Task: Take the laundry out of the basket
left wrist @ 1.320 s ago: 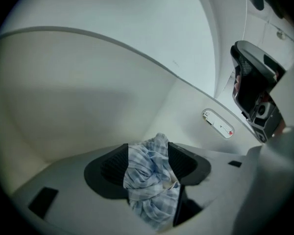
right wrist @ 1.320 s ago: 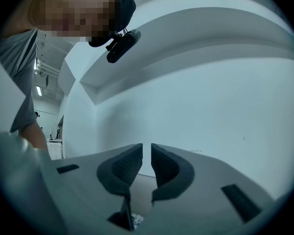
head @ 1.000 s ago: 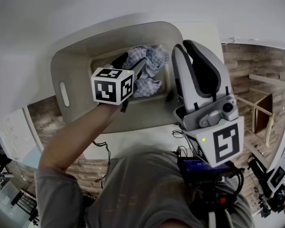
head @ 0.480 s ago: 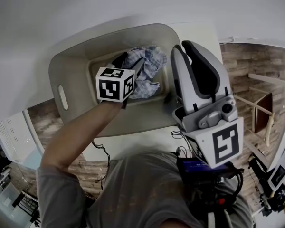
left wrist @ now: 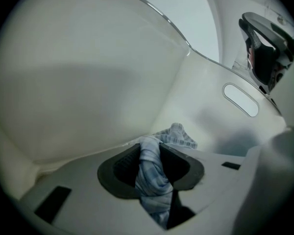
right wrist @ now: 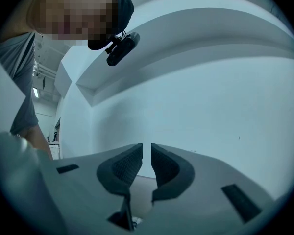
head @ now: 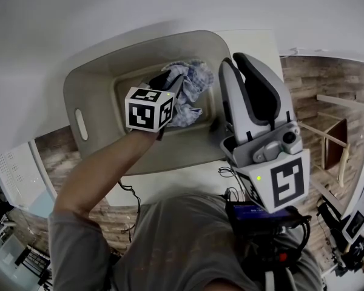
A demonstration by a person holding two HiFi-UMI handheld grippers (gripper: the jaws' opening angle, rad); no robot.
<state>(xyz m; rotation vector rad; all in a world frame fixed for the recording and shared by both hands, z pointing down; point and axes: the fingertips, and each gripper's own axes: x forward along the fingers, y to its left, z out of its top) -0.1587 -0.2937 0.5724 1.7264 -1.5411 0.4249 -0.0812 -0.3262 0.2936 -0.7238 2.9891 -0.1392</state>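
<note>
One piece of laundry, a blue checked cloth (head: 193, 83), lies in the grey basket (head: 88, 90), toward its 3 o'clock side in the head view. The left gripper (head: 168, 82) reaches down into the basket. Its fingers (left wrist: 123, 168) have just been closing and are now clamped on a fold of the cloth. The right gripper (head: 235, 62) waits at 3 o'clock of the basket, fingers almost together with nothing between them. I judge that the grasp is just made. Next, the left gripper needs to lift straight up, high enough for the hanging cloth to pass the rim, then carry it over the white surface (head: 42, 29).
</note>
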